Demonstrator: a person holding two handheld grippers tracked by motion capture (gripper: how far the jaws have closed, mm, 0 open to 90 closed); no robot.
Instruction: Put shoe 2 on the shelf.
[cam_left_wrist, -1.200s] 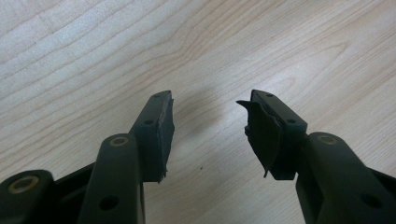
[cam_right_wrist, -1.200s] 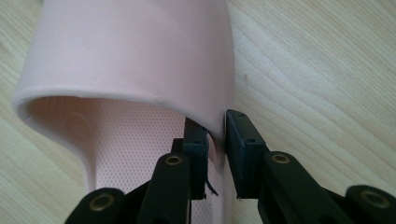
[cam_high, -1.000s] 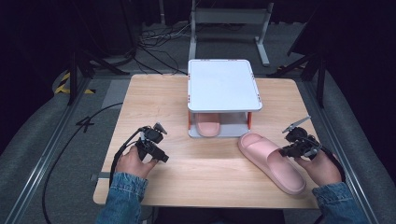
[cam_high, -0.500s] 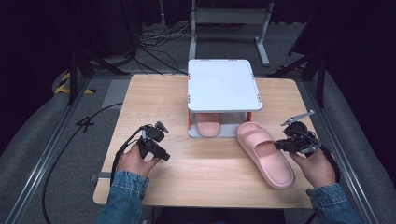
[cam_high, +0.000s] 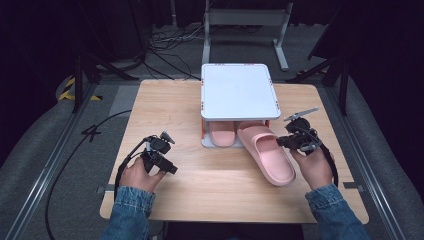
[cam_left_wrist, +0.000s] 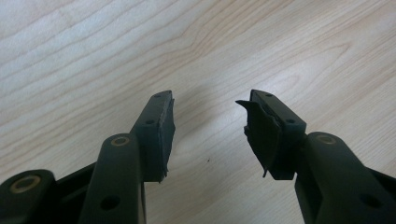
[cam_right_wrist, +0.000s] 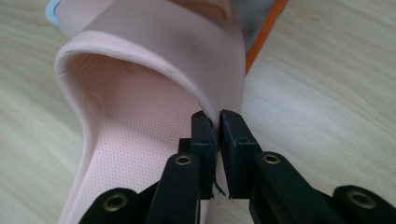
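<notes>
On the right half of the wooden table (cam_high: 190, 100), a pink slipper (cam_high: 267, 152) is gripped at the edge of its strap by the right gripper (cam_high: 290, 142), whose jaws are pressed together on the strap's thin rim, as seen in the right gripper view (cam_right_wrist: 215, 122). The slipper's toe end is positioned at the near edge of a white two-level rack (cam_high: 238, 91), and its heel is directed toward the near right. A second pink slipper (cam_high: 222, 133) is located on the rack's lower level, just left of the first. At the near left of the table, the left gripper (cam_high: 165, 162) is held low over bare wood, with its jaws spread wide and nothing between them.
</notes>
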